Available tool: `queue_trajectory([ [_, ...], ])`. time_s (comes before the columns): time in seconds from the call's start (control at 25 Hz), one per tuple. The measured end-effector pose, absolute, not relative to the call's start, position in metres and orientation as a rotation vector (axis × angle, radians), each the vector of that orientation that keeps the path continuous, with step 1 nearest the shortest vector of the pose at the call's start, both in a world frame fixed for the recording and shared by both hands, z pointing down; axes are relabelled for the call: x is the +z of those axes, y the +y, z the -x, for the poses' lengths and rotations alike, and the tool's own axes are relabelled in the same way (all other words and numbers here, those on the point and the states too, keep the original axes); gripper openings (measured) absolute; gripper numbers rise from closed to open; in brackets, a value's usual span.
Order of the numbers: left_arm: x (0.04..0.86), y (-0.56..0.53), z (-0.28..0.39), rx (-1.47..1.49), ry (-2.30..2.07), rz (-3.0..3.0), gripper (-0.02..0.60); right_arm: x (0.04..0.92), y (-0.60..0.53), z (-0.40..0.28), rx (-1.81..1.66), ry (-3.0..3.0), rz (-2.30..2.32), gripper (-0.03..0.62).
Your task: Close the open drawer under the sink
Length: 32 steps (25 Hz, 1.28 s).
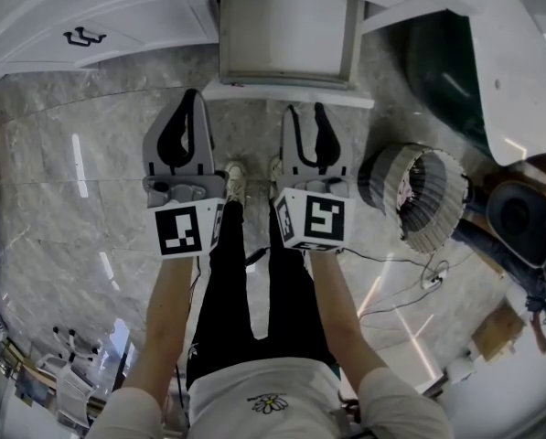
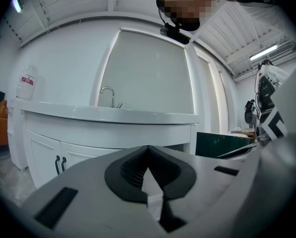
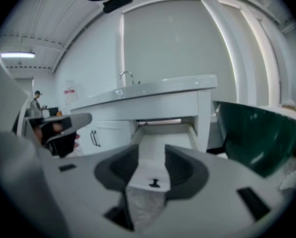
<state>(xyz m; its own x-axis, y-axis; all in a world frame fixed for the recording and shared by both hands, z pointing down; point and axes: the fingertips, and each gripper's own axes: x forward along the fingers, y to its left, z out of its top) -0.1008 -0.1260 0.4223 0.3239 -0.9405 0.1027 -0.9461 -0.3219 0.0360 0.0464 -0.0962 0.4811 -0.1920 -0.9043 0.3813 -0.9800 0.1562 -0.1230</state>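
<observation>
Right gripper view: the drawer (image 3: 155,170) front was framed by the released right claw (image 3: 151,155); the left claw (image 2: 148,148) was clenched empty; a square, centred push was called for

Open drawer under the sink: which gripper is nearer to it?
Right. The right gripper faces the drawer front squarely, short of touching; the left gripper sits off its left corner.

White drawer (image 1: 291,94) stands pulled out from the vanity (image 1: 99,26) under the sink counter (image 3: 152,90), with a small dark handle (image 3: 154,183) on its front.
</observation>
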Motion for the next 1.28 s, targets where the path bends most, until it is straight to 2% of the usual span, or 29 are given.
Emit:
queue_trajectory([
  [0.2,0.431,-0.119,0.101,0.113,-1.759,-2.463,0.018,0.517,-0.087,-0.055,0.624,-2.1,-1.912,0.208],
  [0.6,0.452,-0.109,0.103,0.146,-1.74,-2.417,0.018,0.594,-0.086,-0.056,0.769,-1.972,-1.86,0.25],
  [1.28,0.47,-0.113,0.11,0.175,-1.754,-2.377,0.018,0.64,-0.116,-0.037,0.762,-1.928,-1.778,0.256],
])
